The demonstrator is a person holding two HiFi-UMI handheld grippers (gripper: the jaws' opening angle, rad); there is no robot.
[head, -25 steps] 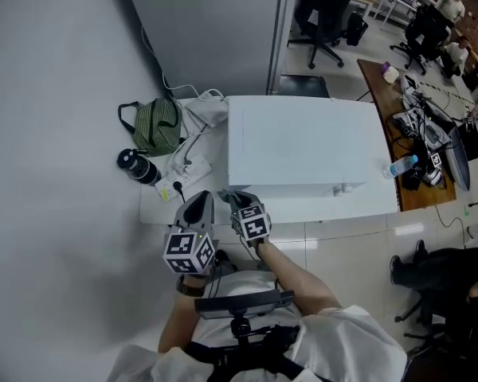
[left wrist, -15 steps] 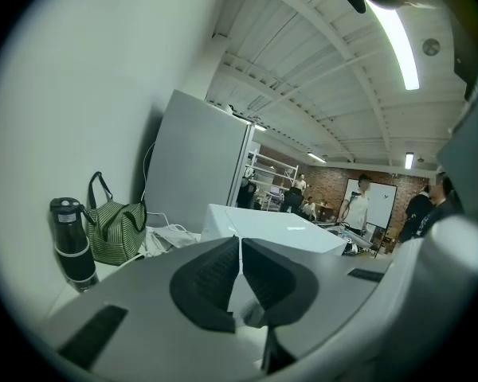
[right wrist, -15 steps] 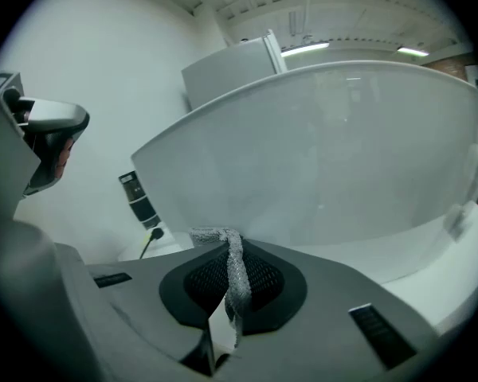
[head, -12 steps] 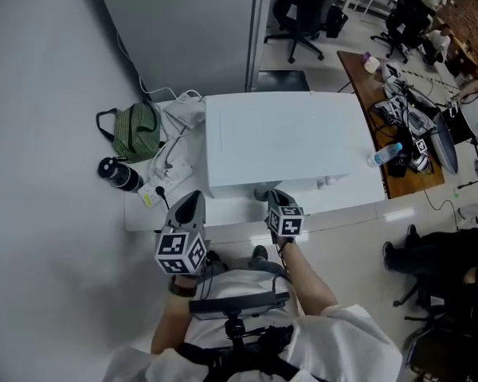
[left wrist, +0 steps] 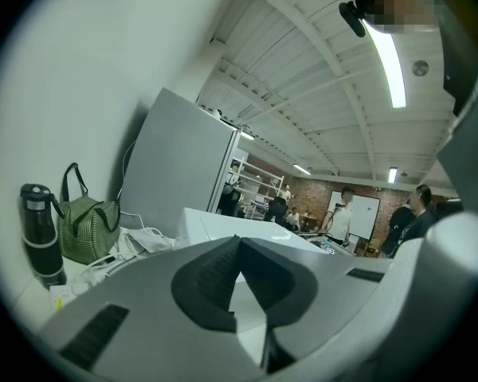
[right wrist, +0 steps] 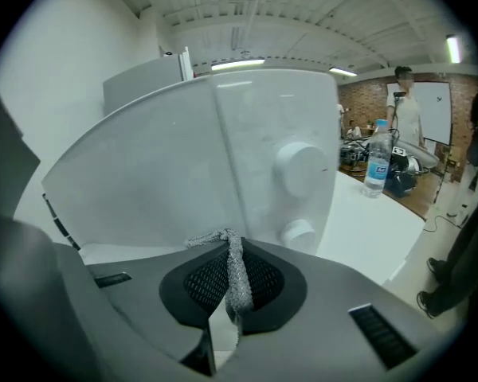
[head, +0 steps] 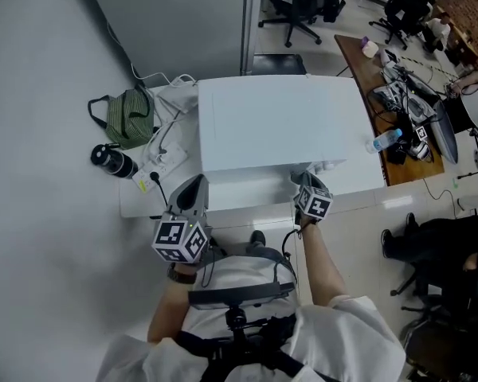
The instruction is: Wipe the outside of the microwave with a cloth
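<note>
While near microwave (right wrist: 183, 157) — cloth (right wrist: 237, 281) in hand-held gripper (right wrist: 225, 247)

No word, brand or number can be read anywhere: the left gripper (head: 193, 186) and the right gripper (head: 305, 181) bear only black-and-white square patterns without letters, and the blue label on the clear plastic water bottle (right wrist: 376, 165) is too small to make out.

- Bright, even light from ceiling strips (left wrist: 390, 58) overhead; shadows faint and soft.
- Washed-out white on the microwave (head: 275, 126) top, little surface detail.
- Heavy fisheye bending and black corners in both gripper views.
- Soft focus nearest the lens; far room clearer.
</note>
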